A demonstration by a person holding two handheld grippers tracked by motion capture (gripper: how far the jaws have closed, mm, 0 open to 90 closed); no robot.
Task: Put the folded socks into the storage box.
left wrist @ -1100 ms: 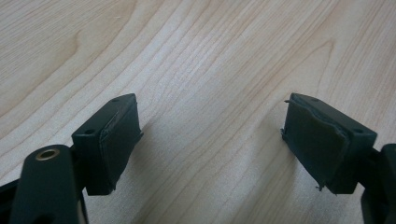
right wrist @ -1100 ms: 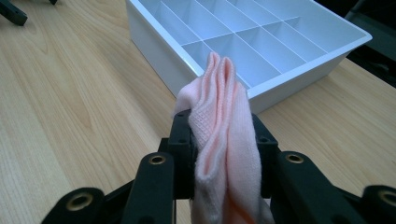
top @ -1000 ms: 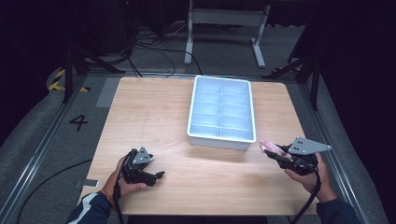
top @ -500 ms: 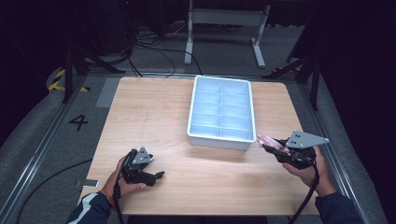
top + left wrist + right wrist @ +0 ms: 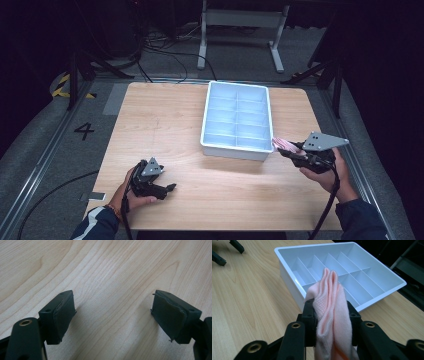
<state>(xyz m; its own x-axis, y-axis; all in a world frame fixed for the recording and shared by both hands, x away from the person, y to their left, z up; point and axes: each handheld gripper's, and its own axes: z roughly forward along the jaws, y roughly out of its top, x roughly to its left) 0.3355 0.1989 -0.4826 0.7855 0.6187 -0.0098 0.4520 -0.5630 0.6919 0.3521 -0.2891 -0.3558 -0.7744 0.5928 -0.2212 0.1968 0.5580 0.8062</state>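
Note:
A folded pink knitted cloth [image 5: 331, 312] is pinched between the jaws of my right gripper [image 5: 330, 308]; in the high view that cloth [image 5: 283, 144] pokes out toward the tray's near right corner, held by my right gripper [image 5: 292, 151]. The white divided tray [image 5: 236, 146] sits mid-table, and its compartments [image 5: 352, 277] look bare. My left gripper [image 5: 170, 189] rests low at the near left of the wooden table [image 5: 160, 120]. Its jaws stand wide apart over bare wood, and its pads [image 5: 172, 316] hold nothing.
A metal stand [image 5: 240, 20] and cables [image 5: 165, 50] lie on the floor beyond the table's far edge. A painted number 4 [image 5: 84, 131] marks the floor to the left. Black frame legs [image 5: 330, 75] stand off the table's right corner.
My right gripper has lifted a little and moved slightly toward the tray with the pink cloth. The left gripper has stayed where it was.

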